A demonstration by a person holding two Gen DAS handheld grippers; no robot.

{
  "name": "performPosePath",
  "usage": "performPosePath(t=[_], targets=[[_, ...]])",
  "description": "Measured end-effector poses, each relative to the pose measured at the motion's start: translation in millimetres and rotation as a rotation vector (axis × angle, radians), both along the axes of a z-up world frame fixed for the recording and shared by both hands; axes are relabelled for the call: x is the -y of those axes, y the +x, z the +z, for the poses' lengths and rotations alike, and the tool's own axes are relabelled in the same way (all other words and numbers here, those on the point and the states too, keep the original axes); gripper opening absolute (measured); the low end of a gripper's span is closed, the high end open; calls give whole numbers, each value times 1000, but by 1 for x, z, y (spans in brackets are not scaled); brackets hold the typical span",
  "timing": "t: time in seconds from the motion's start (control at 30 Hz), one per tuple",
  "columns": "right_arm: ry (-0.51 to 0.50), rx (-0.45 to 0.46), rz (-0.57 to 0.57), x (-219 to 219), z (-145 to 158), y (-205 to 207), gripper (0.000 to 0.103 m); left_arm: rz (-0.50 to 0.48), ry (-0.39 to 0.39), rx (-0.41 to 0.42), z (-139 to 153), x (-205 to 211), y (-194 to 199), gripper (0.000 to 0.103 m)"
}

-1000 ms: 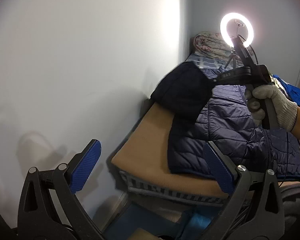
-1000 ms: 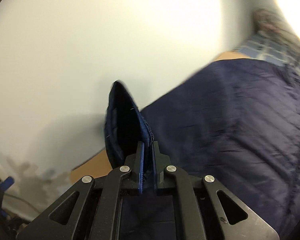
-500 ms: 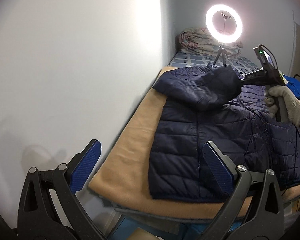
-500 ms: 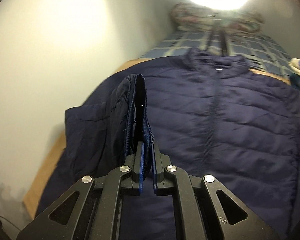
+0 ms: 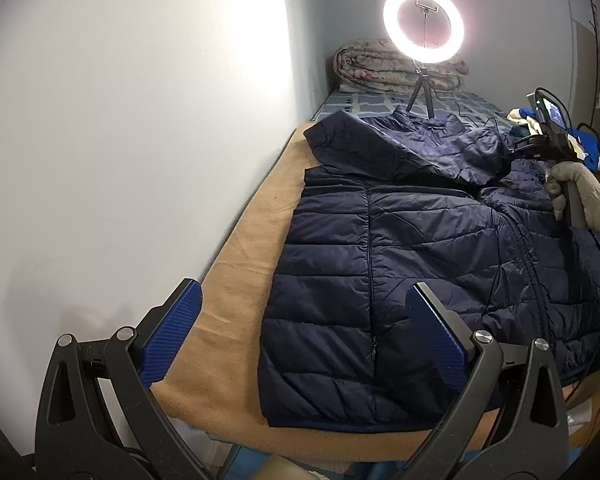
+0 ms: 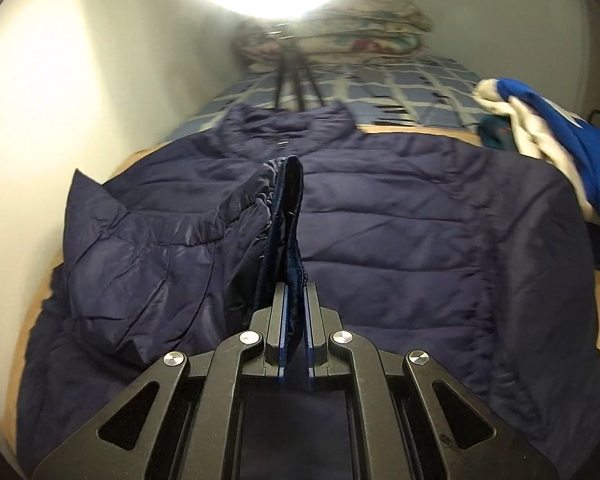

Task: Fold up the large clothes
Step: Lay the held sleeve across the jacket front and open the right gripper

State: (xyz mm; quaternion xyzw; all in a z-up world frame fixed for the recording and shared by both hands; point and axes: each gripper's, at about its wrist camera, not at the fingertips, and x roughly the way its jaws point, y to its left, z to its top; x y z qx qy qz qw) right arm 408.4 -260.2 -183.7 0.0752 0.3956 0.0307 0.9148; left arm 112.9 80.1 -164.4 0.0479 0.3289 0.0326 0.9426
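A navy quilted puffer jacket (image 5: 400,264) lies front up on a tan blanket (image 5: 228,320) on a bed. My right gripper (image 6: 294,304) is shut on the cuff of the jacket's sleeve (image 6: 284,216) and holds that sleeve folded across the chest; it also shows in the left wrist view (image 5: 512,150), held by a gloved hand. My left gripper (image 5: 300,336) is open and empty, above the jacket's lower hem near the bed's front edge.
A grey wall (image 5: 120,140) runs along the bed's left side. A lit ring light on a small tripod (image 5: 422,24) stands behind the collar, with a rolled quilt (image 5: 380,68) beyond. Blue and white clothes (image 6: 548,120) lie at the right.
My right gripper has carried the sleeve cuff from the wall side across the jacket's chest to the right. The left wrist view has swung from the wall over the jacket.
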Motion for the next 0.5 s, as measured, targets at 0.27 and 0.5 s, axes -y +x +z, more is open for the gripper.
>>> performPosePath(t=[0.27, 0.5], targets=[[-40, 5, -108, 40, -8, 9, 5, -17, 21, -5, -3, 10, 7, 103], [-20, -86, -134, 42, -32, 8, 5, -29, 29, -9, -4, 16, 9, 103]])
